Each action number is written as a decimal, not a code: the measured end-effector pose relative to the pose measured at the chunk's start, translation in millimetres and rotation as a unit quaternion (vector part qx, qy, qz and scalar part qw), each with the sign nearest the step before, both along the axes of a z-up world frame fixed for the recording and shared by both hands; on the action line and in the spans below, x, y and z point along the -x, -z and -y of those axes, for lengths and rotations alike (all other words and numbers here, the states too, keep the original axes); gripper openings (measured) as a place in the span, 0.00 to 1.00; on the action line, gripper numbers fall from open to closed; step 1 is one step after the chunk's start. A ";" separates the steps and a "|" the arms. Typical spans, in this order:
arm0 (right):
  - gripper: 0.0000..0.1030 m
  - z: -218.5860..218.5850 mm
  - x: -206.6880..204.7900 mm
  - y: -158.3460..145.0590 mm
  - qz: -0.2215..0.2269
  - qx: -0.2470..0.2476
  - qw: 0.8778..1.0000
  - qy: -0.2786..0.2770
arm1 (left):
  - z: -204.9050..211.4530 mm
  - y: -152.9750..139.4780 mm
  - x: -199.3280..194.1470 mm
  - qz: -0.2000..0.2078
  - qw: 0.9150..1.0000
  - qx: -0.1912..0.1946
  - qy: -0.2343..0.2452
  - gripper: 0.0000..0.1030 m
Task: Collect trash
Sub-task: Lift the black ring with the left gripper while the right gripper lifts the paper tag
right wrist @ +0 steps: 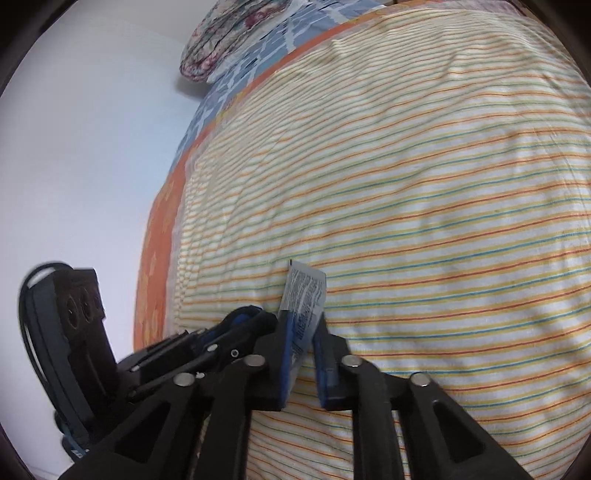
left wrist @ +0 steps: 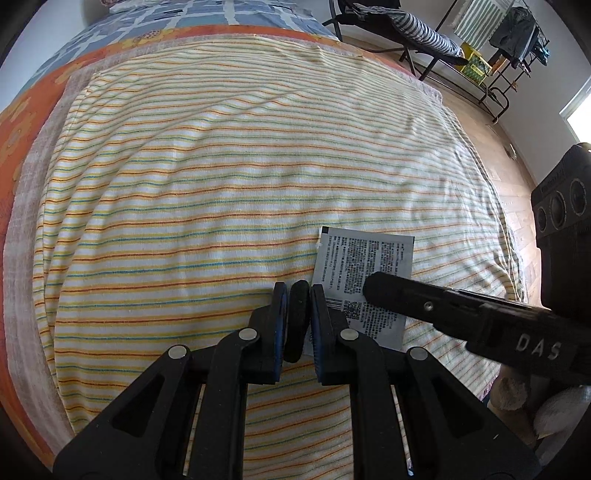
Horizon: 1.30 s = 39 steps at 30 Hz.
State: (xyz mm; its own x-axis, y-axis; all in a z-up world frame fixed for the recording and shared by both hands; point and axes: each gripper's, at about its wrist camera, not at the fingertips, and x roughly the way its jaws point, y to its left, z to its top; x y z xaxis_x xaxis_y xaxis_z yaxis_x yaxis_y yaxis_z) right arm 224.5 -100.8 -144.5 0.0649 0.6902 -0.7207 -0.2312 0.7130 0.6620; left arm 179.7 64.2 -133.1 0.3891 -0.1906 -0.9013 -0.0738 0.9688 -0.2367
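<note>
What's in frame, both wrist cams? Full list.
packet: 1, grey-white with black print, on the blanket, in the right claw
black piece: 1, small, dark, between the left claw's pads
blanket: 1, cream with orange, yellow and green stripes, over the bed
sheet: 1, orange, under the blanket
quilt: 1, blue and white, far end of the bed
pillow: 1, floral, far end of the bed
rack: 1, black, by the far wall, clothes on it
floor: wood, beside the bed
left claw: black, blue pads, shut on the black piece
right claw: black, blue pads, shut on the packet
</note>
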 end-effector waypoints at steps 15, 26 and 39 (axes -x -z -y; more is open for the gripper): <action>0.01 15.9 27.9 -41.6 0.096 0.040 0.994 -0.027 | -12.1 -21.8 29.9 0.019 1.000 -0.006 -0.007 0.07; 0.01 30.5 53.3 -64.4 0.152 0.069 0.985 -0.045 | -1.7 -29.1 44.9 0.028 0.999 -0.030 -0.001 0.05; 0.01 39.3 62.6 -68.7 0.163 0.079 0.982 -0.052 | -1.3 -26.0 46.6 0.046 0.998 -0.051 0.001 0.05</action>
